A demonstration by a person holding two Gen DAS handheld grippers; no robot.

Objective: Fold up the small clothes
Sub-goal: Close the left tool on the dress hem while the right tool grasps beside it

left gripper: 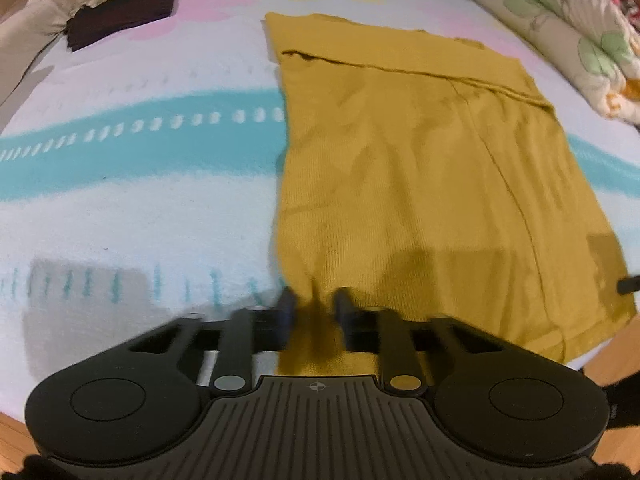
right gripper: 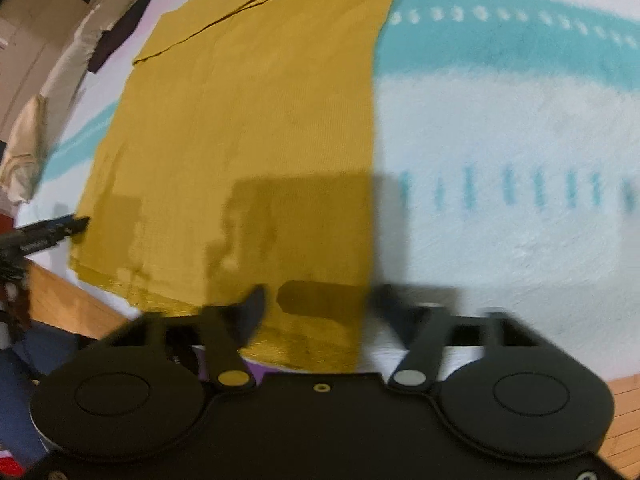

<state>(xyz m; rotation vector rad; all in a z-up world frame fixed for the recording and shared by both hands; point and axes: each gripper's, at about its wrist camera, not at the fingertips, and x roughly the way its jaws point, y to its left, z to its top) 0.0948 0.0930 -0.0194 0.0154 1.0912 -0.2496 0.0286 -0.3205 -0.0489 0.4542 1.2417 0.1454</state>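
A mustard yellow garment (left gripper: 420,160) lies flat on a white and teal blanket (left gripper: 140,200), with one fold across its far end. My left gripper (left gripper: 314,304) is at its near left corner, and the hem is bunched into creases between the narrow-set fingers. In the right wrist view the same garment (right gripper: 248,120) fills the left half. My right gripper (right gripper: 320,304) straddles its near right corner, fingers blurred and wide apart, with the hem lying flat between them. The left gripper's tip (right gripper: 52,232) shows at the cloth's far corner.
A dark folded garment (left gripper: 120,12) lies at the far left of the bed. A floral quilt (left gripper: 580,32) is bunched along the far right. The bed's wooden edge (right gripper: 60,300) runs just below the garment's near hem.
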